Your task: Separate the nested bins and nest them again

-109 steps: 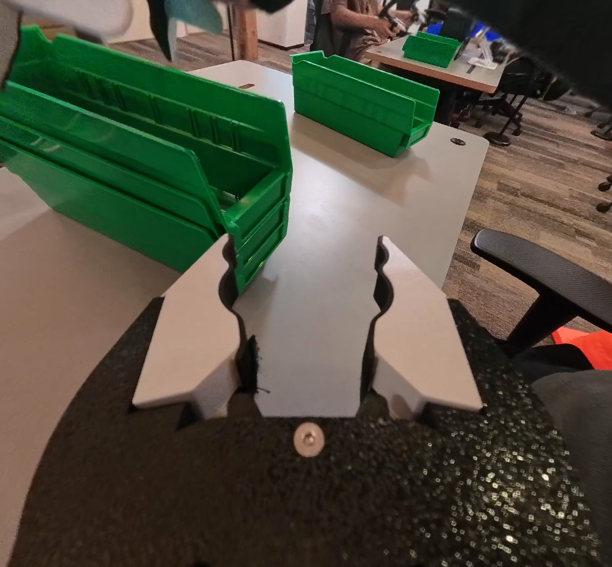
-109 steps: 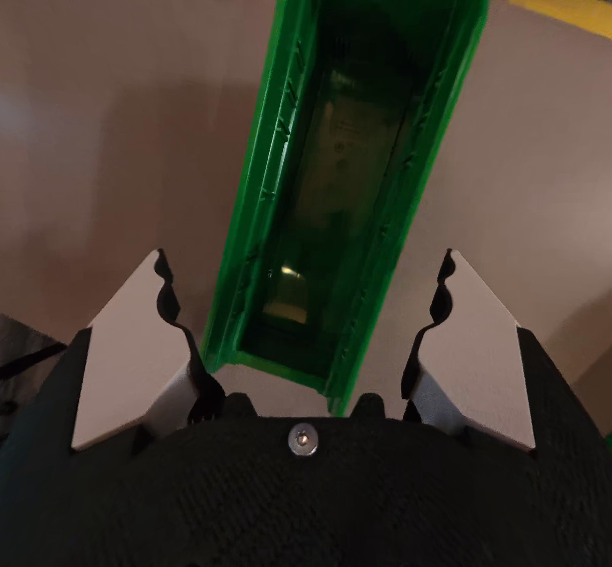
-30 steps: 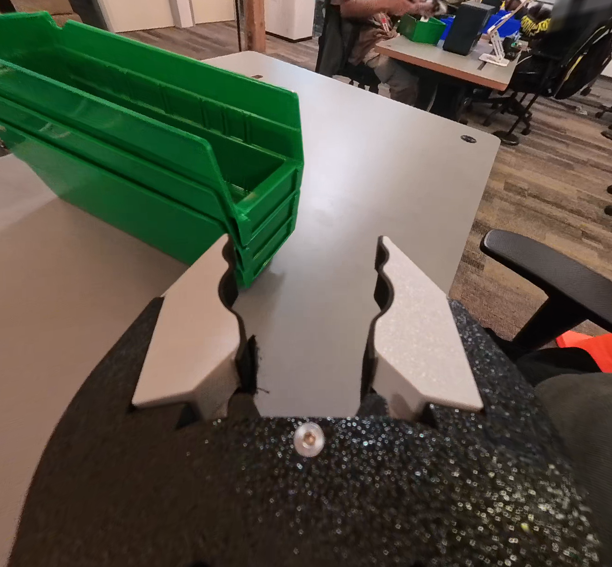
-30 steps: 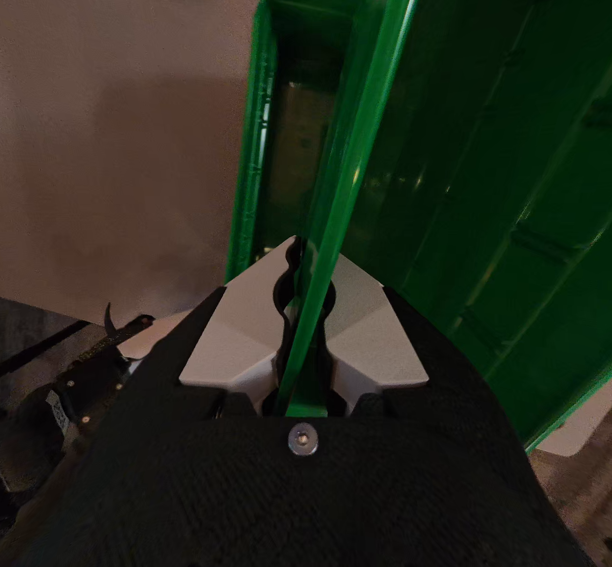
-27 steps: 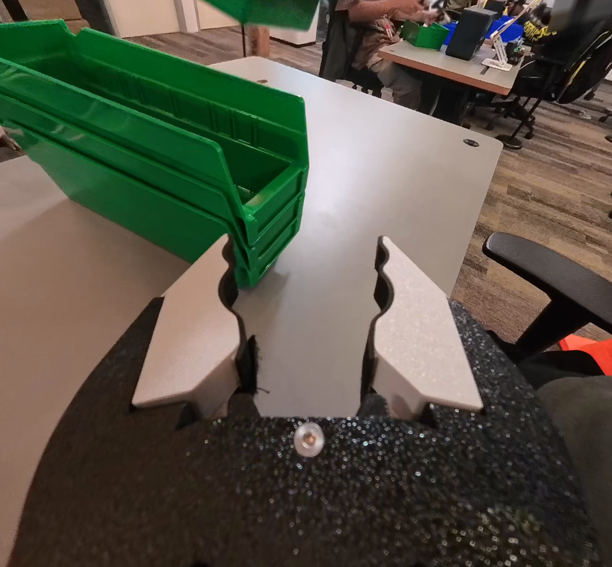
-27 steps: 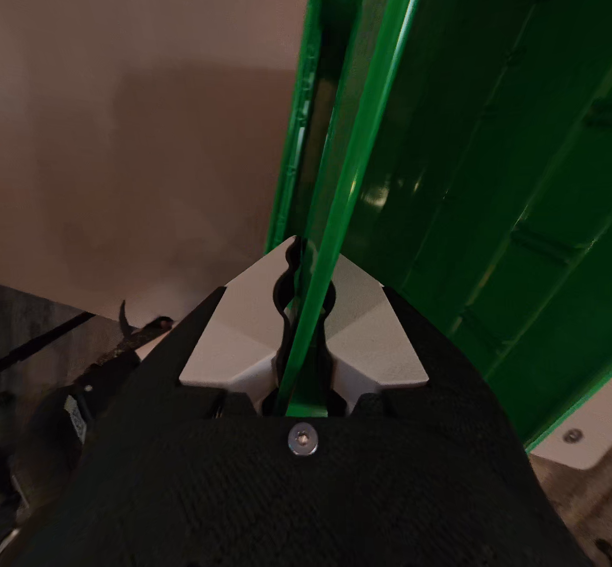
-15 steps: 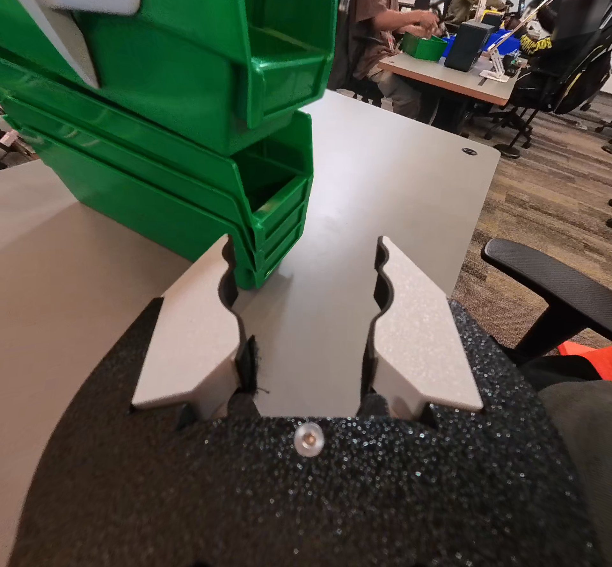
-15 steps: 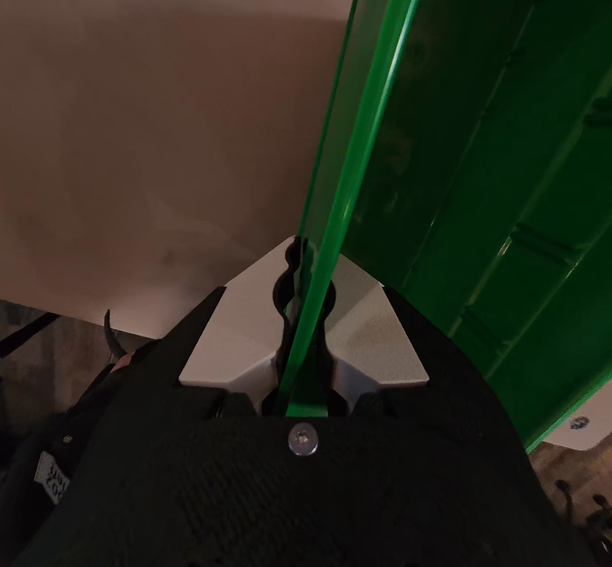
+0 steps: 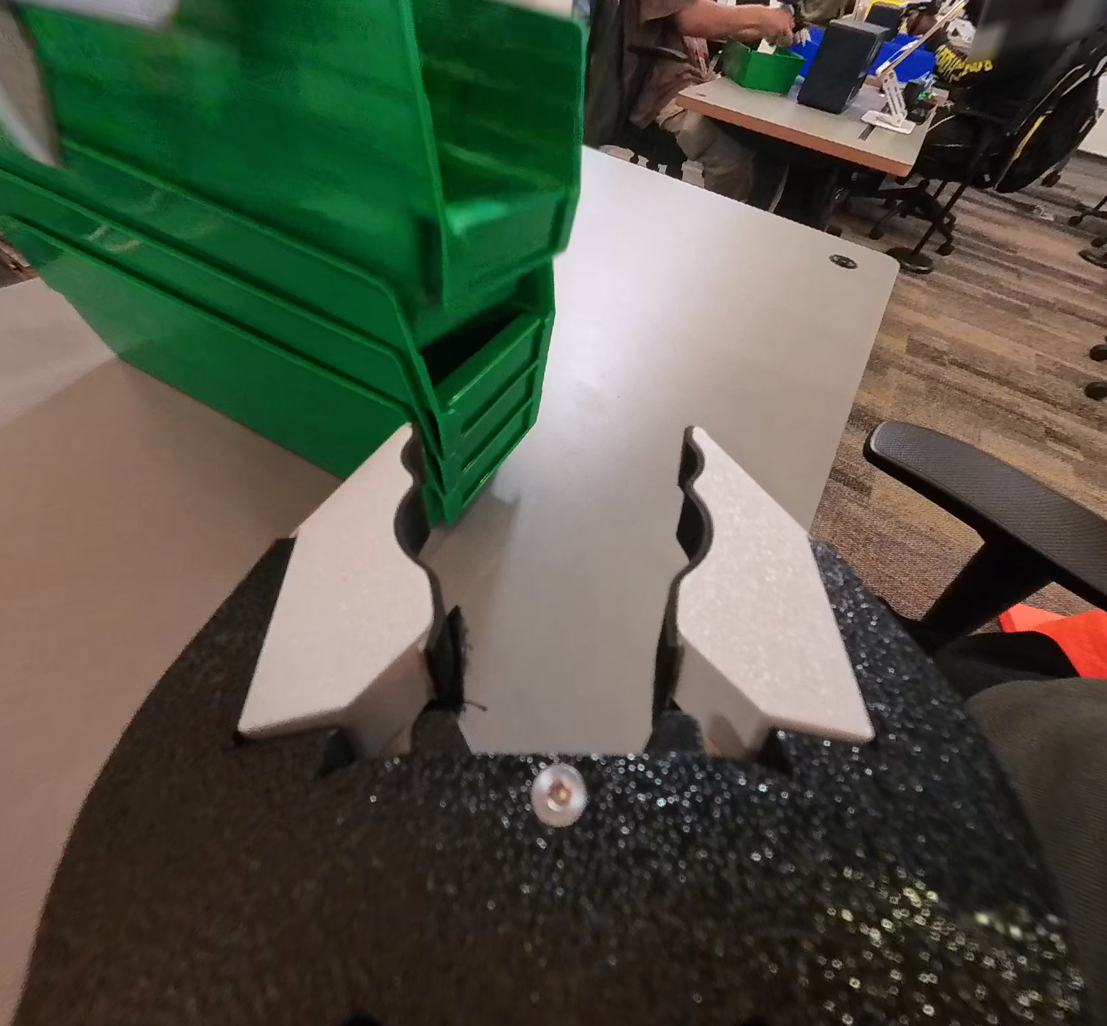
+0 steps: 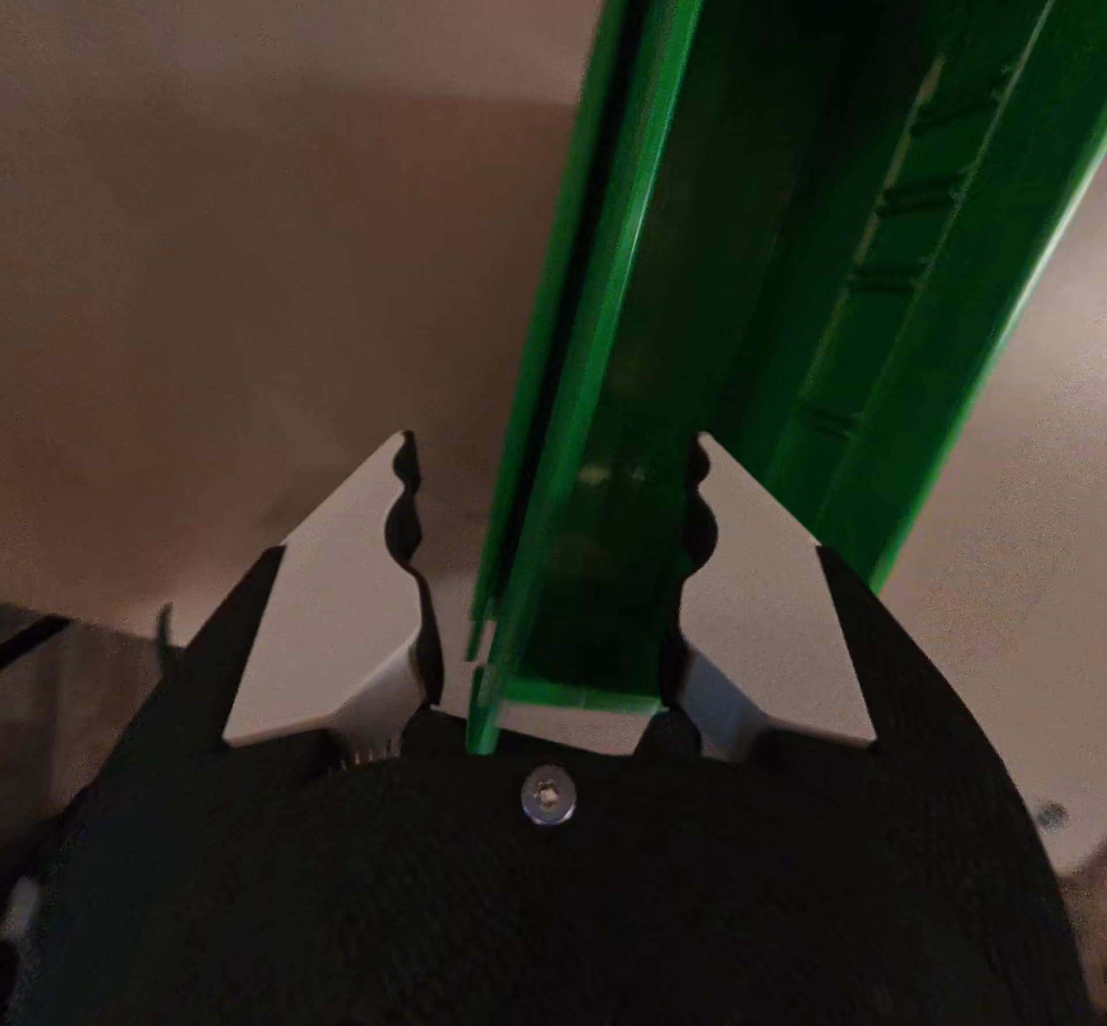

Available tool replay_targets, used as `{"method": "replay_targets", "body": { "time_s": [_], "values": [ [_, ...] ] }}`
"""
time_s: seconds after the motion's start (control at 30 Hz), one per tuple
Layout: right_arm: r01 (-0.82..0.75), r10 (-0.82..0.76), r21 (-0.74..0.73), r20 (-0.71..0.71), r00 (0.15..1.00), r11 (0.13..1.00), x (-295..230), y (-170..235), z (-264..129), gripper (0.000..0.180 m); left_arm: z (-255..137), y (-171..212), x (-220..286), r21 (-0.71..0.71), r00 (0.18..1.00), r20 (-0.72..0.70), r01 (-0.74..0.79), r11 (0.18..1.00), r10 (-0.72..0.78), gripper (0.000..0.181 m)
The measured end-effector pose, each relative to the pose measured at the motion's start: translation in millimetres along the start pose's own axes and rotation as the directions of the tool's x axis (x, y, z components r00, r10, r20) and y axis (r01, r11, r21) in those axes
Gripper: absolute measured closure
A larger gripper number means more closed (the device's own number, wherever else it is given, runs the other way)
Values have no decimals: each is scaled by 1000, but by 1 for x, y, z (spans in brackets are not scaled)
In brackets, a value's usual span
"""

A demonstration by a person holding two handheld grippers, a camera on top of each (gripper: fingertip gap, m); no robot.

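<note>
Broadly, a grey table (image 9: pixel 689 302) fills the left wrist view, with a stack of nested green bins (image 9: pixel 239 350) on its left side. A further green bin (image 9: pixel 335 117), blurred, sits tilted in the top of that stack, not fully seated. At the far right stands a second table (image 9: pixel 797 126) where a seated person (image 9: pixel 665 21) works; a black chair armrest (image 9: pixel 988 518) is near right. The left gripper (image 9: pixel 548 518) hovers over bare tabletop just right of the stack, fingers spread wide, empty. The right gripper (image 10: pixel 551 566) is parted too, straddling the bin's side wall (image 10: pixel 575 398) without clamping it.
</note>
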State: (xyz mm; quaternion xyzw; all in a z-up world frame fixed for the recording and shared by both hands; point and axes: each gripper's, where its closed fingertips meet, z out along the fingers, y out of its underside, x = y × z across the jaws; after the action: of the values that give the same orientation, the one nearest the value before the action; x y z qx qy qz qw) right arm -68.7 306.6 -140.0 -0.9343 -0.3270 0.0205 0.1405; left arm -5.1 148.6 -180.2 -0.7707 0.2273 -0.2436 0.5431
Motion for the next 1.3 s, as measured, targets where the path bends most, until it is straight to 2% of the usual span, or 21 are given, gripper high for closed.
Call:
{"method": "replay_targets", "body": {
  "time_s": [0.07,0.23,0.33,0.4,0.47,0.57,0.73,0.9,1.03,1.1,1.3],
  "values": [
    [9,-12,41,64,998,999,-9,-6,-11,80,0,0,-1,0,1000,2,1,1000,-1,98],
    [42,-51,119,76,996,992,5,-15,-34,53,-1,0,-1,1,1000,6,2,1000,-2,97],
    [29,-46,159,100,994,987,22,-16,-39,41,-3,-3,-1,11,1000,8,0,1000,0,97],
    [34,-58,181,128,990,983,30,-12,-39,41,-4,-4,-2,16,1000,11,-3,1000,2,97],
    [36,-84,245,190,978,969,30,-9,-42,46,-6,-5,-3,23,1000,15,-2,1000,1,97],
    [36,-166,429,271,948,903,28,1,-53,57,-9,-8,-5,36,1000,27,1,999,-1,96],
    [-63,-239,738,297,925,672,42,49,-65,76,-14,-13,-9,64,999,41,4,998,-7,96],
    [-309,-141,825,417,898,473,68,108,-50,91,-13,-9,-14,55,998,55,10,998,-13,95],
    [-417,-54,837,463,885,353,90,130,-29,95,-14,-9,-15,56,998,62,4,998,-8,95],
    [-428,-51,841,469,882,331,92,132,-23,95,-16,-10,-17,65,997,73,1,998,-5,96],
    [-358,-174,840,456,873,407,58,127,-14,96,-21,-11,-26,81,995,97,11,997,-19,96]
  ]
}}
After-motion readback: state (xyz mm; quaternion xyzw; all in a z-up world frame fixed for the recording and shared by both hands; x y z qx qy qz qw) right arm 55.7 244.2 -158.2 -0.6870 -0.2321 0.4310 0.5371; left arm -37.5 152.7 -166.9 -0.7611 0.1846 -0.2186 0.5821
